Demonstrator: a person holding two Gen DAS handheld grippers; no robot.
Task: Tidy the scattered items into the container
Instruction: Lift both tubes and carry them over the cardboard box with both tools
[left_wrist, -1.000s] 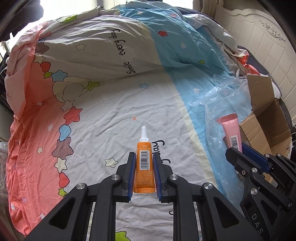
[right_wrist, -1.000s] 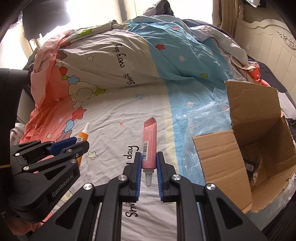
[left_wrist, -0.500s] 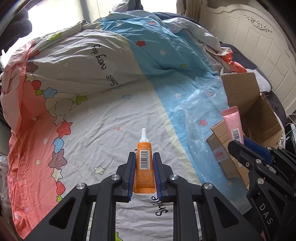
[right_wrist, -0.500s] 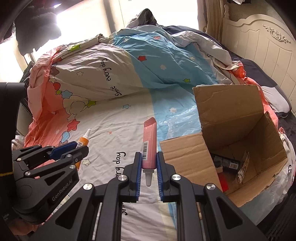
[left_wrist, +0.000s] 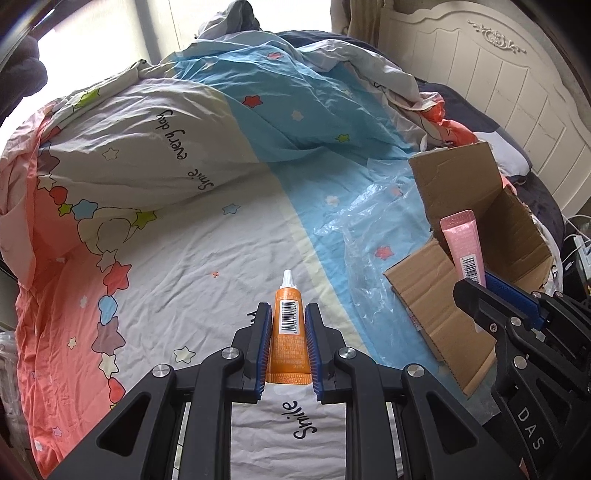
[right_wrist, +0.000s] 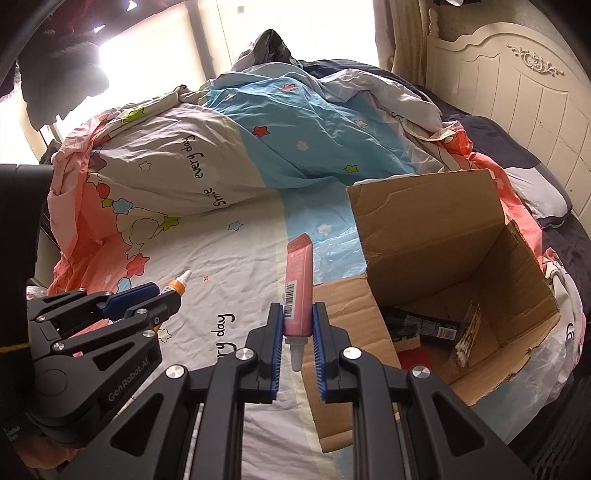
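My left gripper (left_wrist: 289, 314) is shut on an orange tube (left_wrist: 289, 336) with a white nozzle and a barcode, held above the bed sheet. My right gripper (right_wrist: 298, 314) is shut on a pink tube (right_wrist: 297, 288), cap end towards me, just left of the open cardboard box (right_wrist: 436, 236). In the left wrist view the right gripper (left_wrist: 495, 291) and its pink tube (left_wrist: 466, 247) show at the right, in front of the box (left_wrist: 461, 184). In the right wrist view the left gripper (right_wrist: 147, 299) with the orange tube's (right_wrist: 176, 286) tip shows at the left.
The box lies on the bed's right side with its flaps open; a dark packet (right_wrist: 424, 325) and other small items lie inside. Clear plastic film (left_wrist: 362, 251) spreads beside it. A bunched duvet (left_wrist: 184, 140) rises behind. A white headboard (right_wrist: 517, 81) stands at the far right.
Both grippers have moved right and up with their tubes, closer to the box. The box now looms larger and its inside shows in the right wrist view.
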